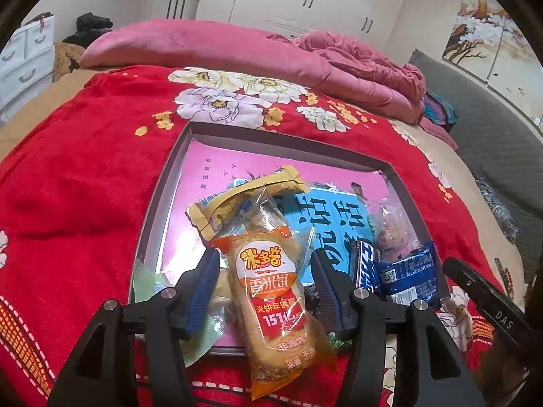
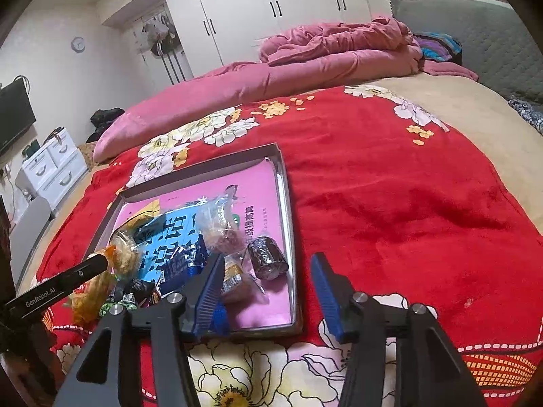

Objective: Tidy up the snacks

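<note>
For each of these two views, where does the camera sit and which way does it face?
Left wrist: on the left tool, angled down at the tray; its fingers flank an orange rice-cracker pack.
Right wrist: on the right tool, angled down over the tray's right rim; nothing between its fingers.
Shared: tray, red floral blanket, pink quilt.

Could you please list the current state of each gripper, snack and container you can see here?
Left gripper: open, astride the orange rice-cracker packet.
Orange rice-cracker packet: lying over the tray's near rim, pads clear of it.
Right gripper: open, nothing between its fingers.
Shallow grey metal tray: flat on the red floral blanket, holding snacks.
Dark foil-wrapped roll: lying in the tray.
</note>
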Demonstrator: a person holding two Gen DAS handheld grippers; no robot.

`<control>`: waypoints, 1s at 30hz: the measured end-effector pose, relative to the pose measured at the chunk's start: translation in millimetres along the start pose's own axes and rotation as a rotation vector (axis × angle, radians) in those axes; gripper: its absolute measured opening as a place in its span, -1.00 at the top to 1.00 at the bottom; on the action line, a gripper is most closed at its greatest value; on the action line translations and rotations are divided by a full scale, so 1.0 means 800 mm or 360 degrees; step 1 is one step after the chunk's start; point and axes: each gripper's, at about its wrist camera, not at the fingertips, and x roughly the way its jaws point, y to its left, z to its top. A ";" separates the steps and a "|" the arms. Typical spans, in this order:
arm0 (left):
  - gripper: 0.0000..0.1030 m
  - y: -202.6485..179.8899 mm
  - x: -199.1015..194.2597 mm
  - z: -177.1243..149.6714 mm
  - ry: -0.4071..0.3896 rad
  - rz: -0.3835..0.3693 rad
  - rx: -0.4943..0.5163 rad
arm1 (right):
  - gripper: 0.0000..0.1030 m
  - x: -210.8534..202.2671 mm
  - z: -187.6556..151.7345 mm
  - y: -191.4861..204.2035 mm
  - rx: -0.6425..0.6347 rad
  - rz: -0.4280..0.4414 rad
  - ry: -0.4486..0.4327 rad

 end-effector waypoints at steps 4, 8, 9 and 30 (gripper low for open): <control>-0.24 0.003 0.000 0.001 0.0006 -0.0009 -0.0029 | -0.18 -0.001 0.000 0.003 -0.0022 -0.0017 -0.0012; -0.35 0.006 -0.002 0.002 -0.0004 -0.0008 -0.0047 | -0.23 -0.003 0.001 0.005 -0.0033 -0.0034 -0.0021; -0.37 0.006 -0.003 0.002 -0.0005 -0.0010 -0.0049 | -0.26 -0.003 0.001 0.004 -0.0035 -0.0040 -0.0024; -0.52 0.000 -0.038 -0.008 -0.0071 -0.0042 0.0016 | -0.85 -0.040 0.003 0.017 -0.0093 -0.0006 -0.0197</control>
